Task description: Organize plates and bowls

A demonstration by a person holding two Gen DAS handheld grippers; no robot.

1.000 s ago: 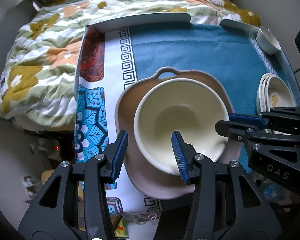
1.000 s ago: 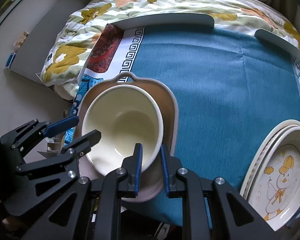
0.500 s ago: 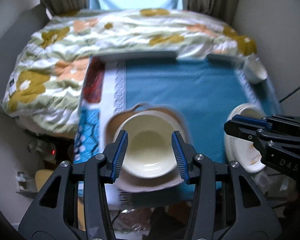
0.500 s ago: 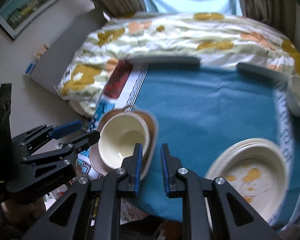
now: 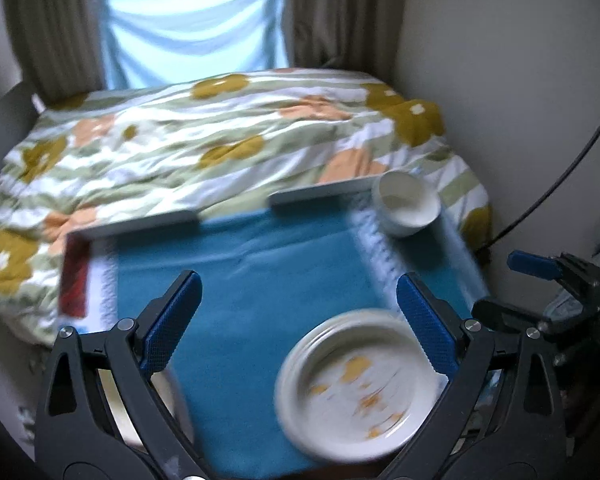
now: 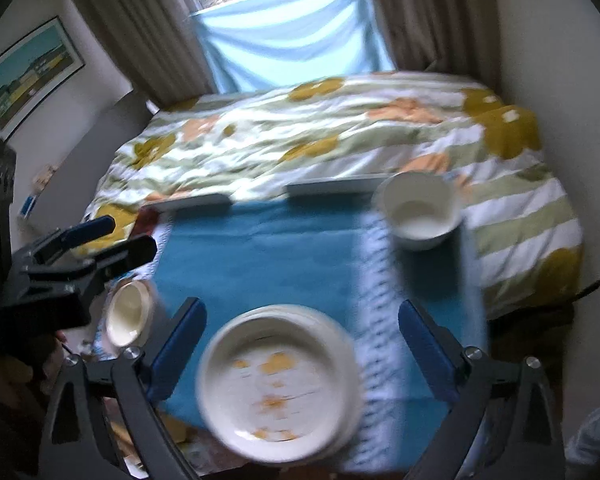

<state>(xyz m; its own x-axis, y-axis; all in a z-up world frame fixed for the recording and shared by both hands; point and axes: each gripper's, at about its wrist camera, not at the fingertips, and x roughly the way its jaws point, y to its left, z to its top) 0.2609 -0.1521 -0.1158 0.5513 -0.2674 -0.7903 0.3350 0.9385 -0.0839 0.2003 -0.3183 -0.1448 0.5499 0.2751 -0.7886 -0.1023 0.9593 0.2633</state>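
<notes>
A stack of white plates with yellow cartoon print (image 6: 280, 384) lies on the blue cloth at the near right of the table (image 6: 260, 256). My right gripper (image 6: 304, 344) hovers above it, jaws opening wide, nothing gripped. My left gripper (image 5: 298, 320) also hangs over the cloth with opening jaws and nothing between them; the plates (image 5: 356, 384) lie below its right finger. The cream bowl (image 6: 126, 314) sits at the table's left edge, beside the left gripper (image 6: 80, 248). A small white bowl (image 6: 420, 212) stands at the far right corner.
Grey raised rails (image 5: 320, 196) border the table's far edge. Behind it lies a bed with a floral quilt (image 5: 220, 140), then curtains and a window. A wall and a black cable (image 5: 560, 176) are close on the right.
Both grippers have pulled back and up from the cream bowl and swung right over the plates. The left let go of the bowl's rim. Both jaws have opened wide.
</notes>
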